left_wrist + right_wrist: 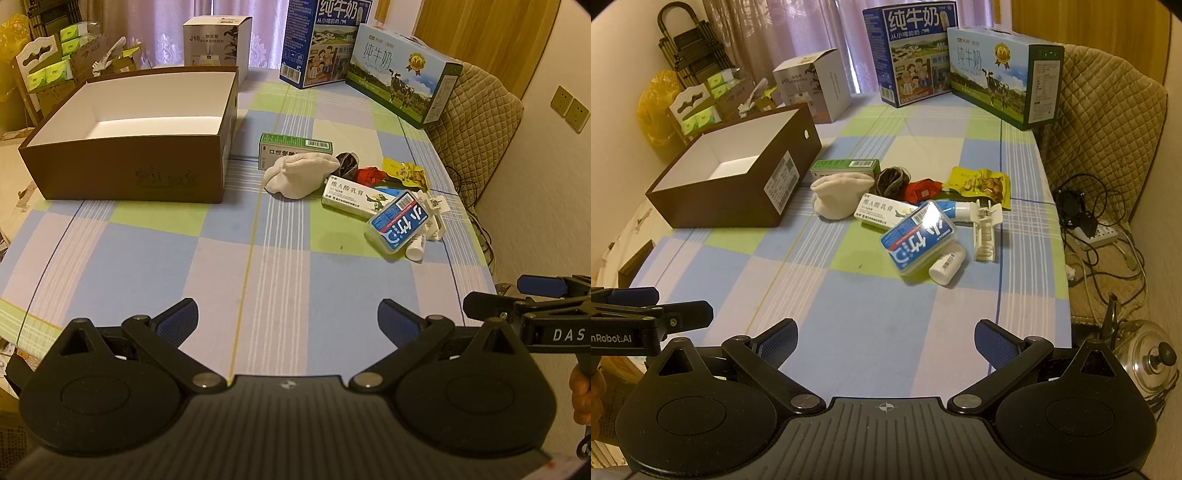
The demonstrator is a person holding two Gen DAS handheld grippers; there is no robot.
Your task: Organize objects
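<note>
Both my left tongs [287, 319] and right tongs [885, 341] gape apart, empty; clutter pile [916, 218] sits beside the open brown box [122, 147] on the worktop [221, 258]; overlapping items risk dragging neighbours off when lifted.

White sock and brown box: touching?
Apart. The right wrist view shows a strip of checked tablecloth between the white sock and the near corner of the brown box; the left wrist view shows the same gap.
</note>
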